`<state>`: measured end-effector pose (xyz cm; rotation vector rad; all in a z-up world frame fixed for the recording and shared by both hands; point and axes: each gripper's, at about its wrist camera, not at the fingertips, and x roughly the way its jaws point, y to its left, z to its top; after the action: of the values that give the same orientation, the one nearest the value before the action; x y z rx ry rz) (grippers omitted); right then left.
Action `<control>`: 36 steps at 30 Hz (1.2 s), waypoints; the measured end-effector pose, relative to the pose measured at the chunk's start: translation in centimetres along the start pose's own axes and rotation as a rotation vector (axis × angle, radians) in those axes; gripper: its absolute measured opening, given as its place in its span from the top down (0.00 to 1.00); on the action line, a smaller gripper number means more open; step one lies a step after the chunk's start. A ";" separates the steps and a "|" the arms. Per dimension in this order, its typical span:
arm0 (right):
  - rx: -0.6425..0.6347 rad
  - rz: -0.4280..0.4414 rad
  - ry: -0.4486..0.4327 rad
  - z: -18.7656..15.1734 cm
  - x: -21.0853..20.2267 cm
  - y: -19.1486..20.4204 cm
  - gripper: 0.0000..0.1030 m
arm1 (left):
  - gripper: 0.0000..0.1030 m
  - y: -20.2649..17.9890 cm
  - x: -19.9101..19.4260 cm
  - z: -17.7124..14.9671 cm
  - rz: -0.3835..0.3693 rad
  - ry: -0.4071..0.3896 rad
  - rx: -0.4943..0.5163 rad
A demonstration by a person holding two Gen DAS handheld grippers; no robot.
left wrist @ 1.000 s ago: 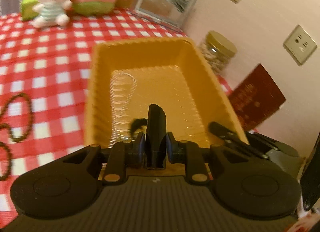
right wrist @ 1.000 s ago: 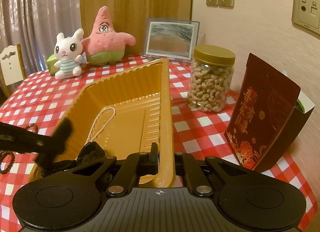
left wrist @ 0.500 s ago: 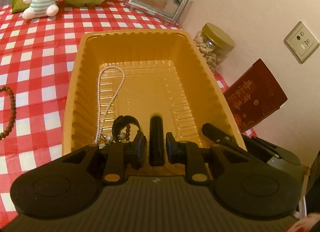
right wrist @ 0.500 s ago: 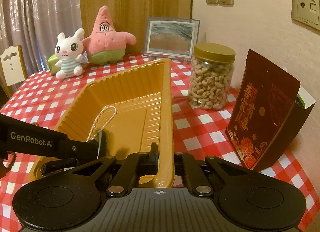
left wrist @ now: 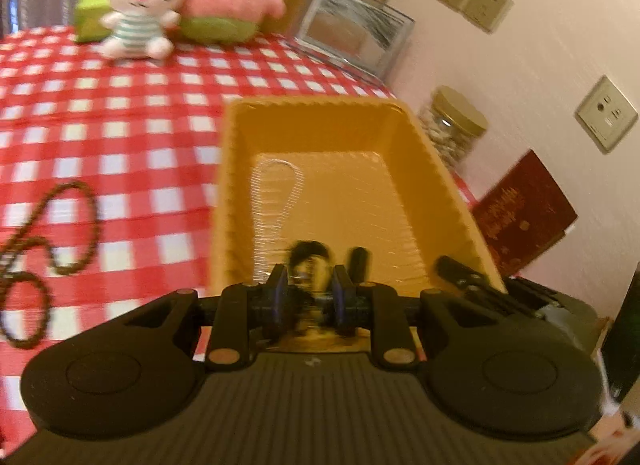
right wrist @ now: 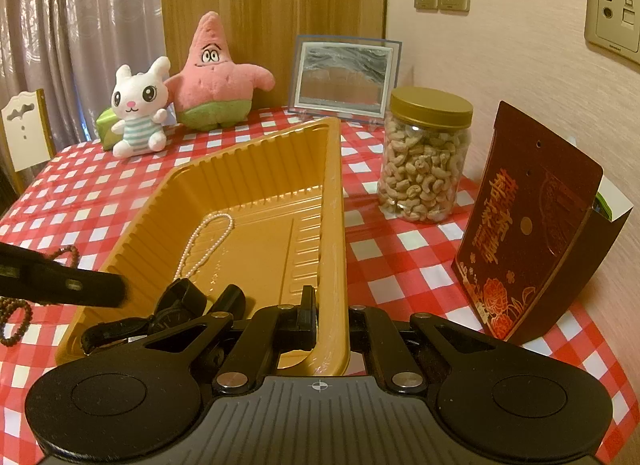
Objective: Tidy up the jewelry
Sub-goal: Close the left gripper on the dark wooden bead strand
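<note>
A yellow tray (right wrist: 334, 185) stands on the red-checked cloth, and my right gripper (right wrist: 330, 315) is shut on its near right rim. Inside the tray lie a pearl necklace (right wrist: 188, 255) and a black watch (right wrist: 178, 305). In the blurred left wrist view, the tray (left wrist: 320, 111), the pearl necklace (left wrist: 277, 163) and the watch (left wrist: 308, 257) are ahead. My left gripper (left wrist: 310, 285) hangs over the tray's near end, its jaws a little apart with nothing gripped. A brown bead necklace (left wrist: 95, 221) lies on the cloth left of the tray.
A white plush rabbit (right wrist: 138, 109), a pink star plush (right wrist: 216, 77) and a picture frame (right wrist: 344, 77) line the table's far edge. A jar of cashews (right wrist: 424, 161) and a dark red box (right wrist: 524, 225) stand right of the tray, near the wall.
The black watch strap stood between my left gripper's fingers; now it lies in the tray to their right. The left gripper has pulled back leftward. The right gripper has not moved.
</note>
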<state>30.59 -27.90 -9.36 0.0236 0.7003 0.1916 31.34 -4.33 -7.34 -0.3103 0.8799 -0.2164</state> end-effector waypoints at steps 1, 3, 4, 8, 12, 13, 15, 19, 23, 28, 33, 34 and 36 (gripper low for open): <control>0.000 -0.001 0.001 0.1 0.1 0.1 0.96 | 0.80 0.7 -0.6 -0.2 0.025 -0.012 -0.003; 0.000 -0.002 0.002 0.1 0.1 0.1 0.96 | 0.80 2.1 -1.7 -0.6 0.068 -0.031 -0.010; -0.001 -0.002 0.001 0.1 0.1 0.1 0.96 | 0.80 2.8 -2.2 -0.9 0.096 -0.041 -0.015; 0.000 -0.003 0.002 0.1 0.1 0.1 0.96 | 0.80 6.4 -4.1 -2.2 0.222 -0.062 -0.046; -0.004 -0.003 0.001 0.1 0.1 0.1 0.96 | 0.80 9.8 -5.1 -3.3 0.344 -0.048 -0.087; -0.004 -0.003 0.002 0.1 0.2 0.1 0.96 | 0.80 10.5 -5.2 -3.5 0.363 -0.044 -0.103; -0.005 -0.003 0.002 0.1 0.2 0.0 0.96 | 0.80 12.0 -5.3 -3.9 0.405 -0.036 -0.135; -0.006 -0.003 0.001 0.2 0.3 0.1 0.96 | 0.80 14.1 -4.9 -4.5 0.467 -0.015 -0.171; -0.008 -0.003 0.002 0.2 0.3 0.1 0.96 | 0.80 15.3 -4.0 -4.7 0.496 0.003 -0.196; -0.009 -0.004 0.002 0.2 0.4 0.1 0.96 | 0.80 15.8 -3.1 -4.2 0.503 0.004 -0.200; -0.009 -0.004 0.002 0.2 0.4 0.1 0.96 | 0.80 15.8 -2.4 -3.7 0.510 0.004 -0.175; -0.009 -0.004 0.002 0.2 0.4 0.1 0.96 | 0.80 15.8 -2.3 -3.8 0.514 0.002 -0.165; -0.009 -0.004 0.003 0.2 0.4 0.0 0.96 | 0.80 15.7 -1.9 -3.6 0.521 0.002 -0.146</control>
<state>30.99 -27.78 -9.44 0.0136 0.7020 0.1910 28.26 10.24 -13.66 -0.2068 0.9507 0.3314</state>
